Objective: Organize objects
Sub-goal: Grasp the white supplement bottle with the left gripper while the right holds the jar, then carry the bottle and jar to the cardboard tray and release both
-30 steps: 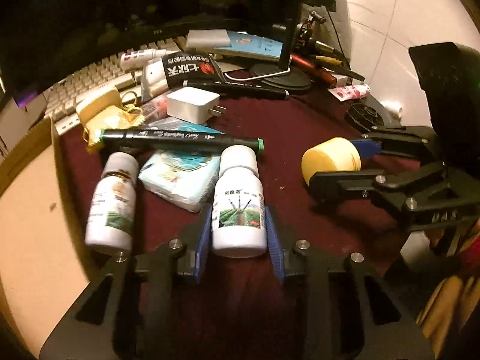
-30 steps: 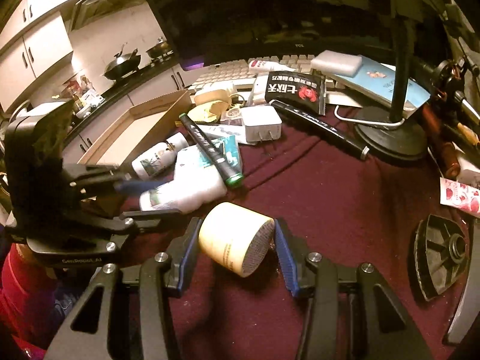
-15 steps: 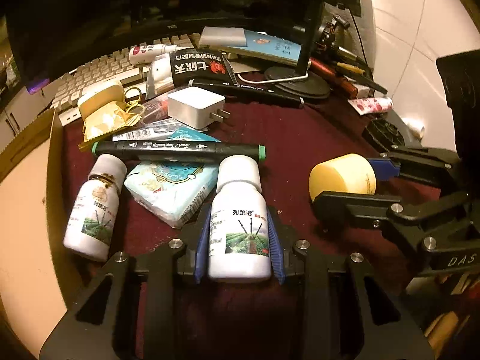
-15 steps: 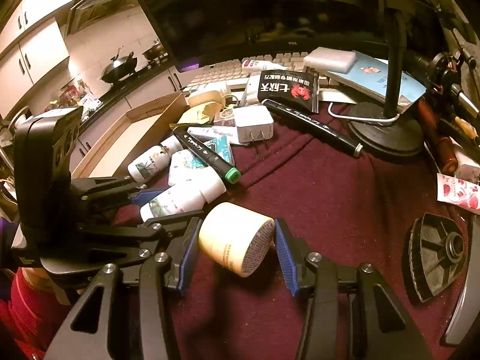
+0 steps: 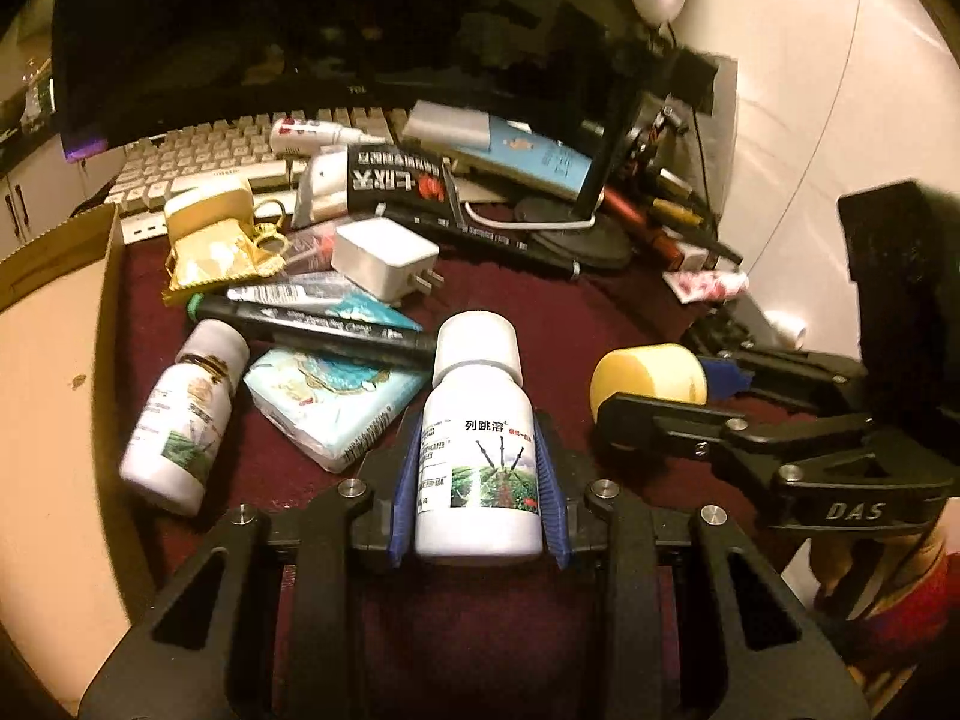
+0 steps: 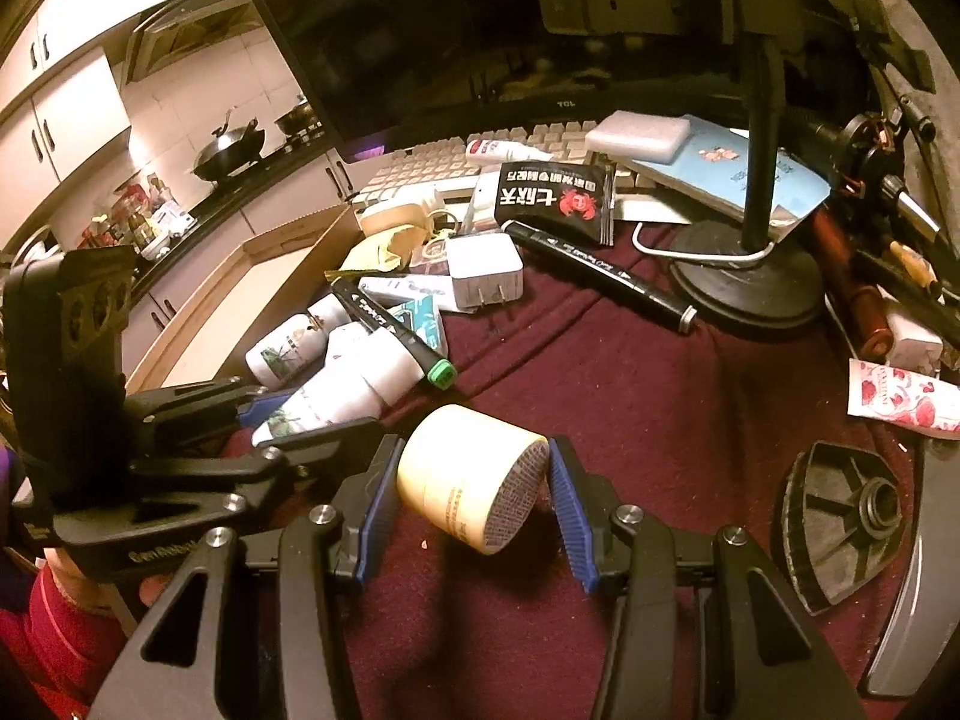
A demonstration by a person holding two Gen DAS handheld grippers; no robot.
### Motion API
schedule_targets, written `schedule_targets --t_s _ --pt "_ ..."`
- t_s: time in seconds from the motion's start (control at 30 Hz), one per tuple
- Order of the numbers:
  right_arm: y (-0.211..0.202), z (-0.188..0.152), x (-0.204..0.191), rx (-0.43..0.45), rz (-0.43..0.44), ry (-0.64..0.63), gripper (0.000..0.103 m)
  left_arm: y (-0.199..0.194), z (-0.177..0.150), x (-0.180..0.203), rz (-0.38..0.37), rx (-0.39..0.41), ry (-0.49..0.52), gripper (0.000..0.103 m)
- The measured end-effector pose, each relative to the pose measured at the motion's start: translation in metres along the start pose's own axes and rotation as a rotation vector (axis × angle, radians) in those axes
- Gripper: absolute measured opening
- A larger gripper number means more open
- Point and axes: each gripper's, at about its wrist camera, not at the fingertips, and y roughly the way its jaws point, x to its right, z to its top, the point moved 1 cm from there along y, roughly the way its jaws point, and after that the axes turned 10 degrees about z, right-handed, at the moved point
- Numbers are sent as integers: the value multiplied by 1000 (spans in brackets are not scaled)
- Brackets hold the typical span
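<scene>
Plainly, a white bottle (image 5: 478, 447) with a white cap and a printed green label is clamped between the blue pads (image 5: 403, 480) of the left gripper (image 5: 478, 480); the bottle lies lengthwise between the fingers, cap pointing away, over the dark red cloth (image 5: 528, 300). Both pads are pressed against its sides.

A yellow cylinder (image 6: 474, 480) with a mesh-patterned end face is framed by the right gripper (image 6: 474, 492). Its left pad is seen against the cylinder's side, and the right pad (image 6: 569, 510) sits at the rim of the mesh end (a firm hold on both sides is suggested, though the contact at the rim is hard to judge). In the left wrist view the same cylinder (image 5: 648, 378) is seen between the black fingers of the right tool, just right of the held bottle.

A second white bottle (image 5: 180, 420) lies on its side near the edge of a cardboard box (image 5: 54, 360). Between the two bottles a blue tissue pack (image 5: 336, 402) is found, with a black marker (image 5: 318, 330) laid across it. Behind these a white charger plug (image 5: 384, 255), a gold wrapper (image 5: 216, 258), a black sachet (image 5: 396, 186) and a keyboard (image 5: 204, 156) are crowded together. A second black marker (image 6: 600, 270) rests near a round lamp base (image 6: 750, 282).
</scene>
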Motion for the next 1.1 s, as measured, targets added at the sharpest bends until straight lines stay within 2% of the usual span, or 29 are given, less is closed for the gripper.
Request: schedule_targets --t_s 0.1,0.2,0.37,0.53,0.63,0.77,0.97,1.1 --pt "0 1 0 0 0 -1 48 -13 5 -7 -19 33 -31 34" --pt "0 2 -2 -3 2 -5 48 -30 13 -16 -7 70 -43 34" --pt "0 21 -31 -7 52 -84 48 -75 23 -54 68 147 -103 34" --pt "16 36 -90 -55 174 -235 48 -113 19 -106 214 167 -209 34" --pt "35 39 -127 -89 254 -312 48 -122 10 -137 293 125 -280 34" --pt "66 43 -165 -136 306 -389 48 -115 -4 -166 345 31 -345 34" --pt "108 37 -199 -217 305 -467 48 -94 -24 -186 384 -83 -389 34" --pt "122 30 -208 -241 302 -485 48 -89 -35 -192 403 -123 -410 34"
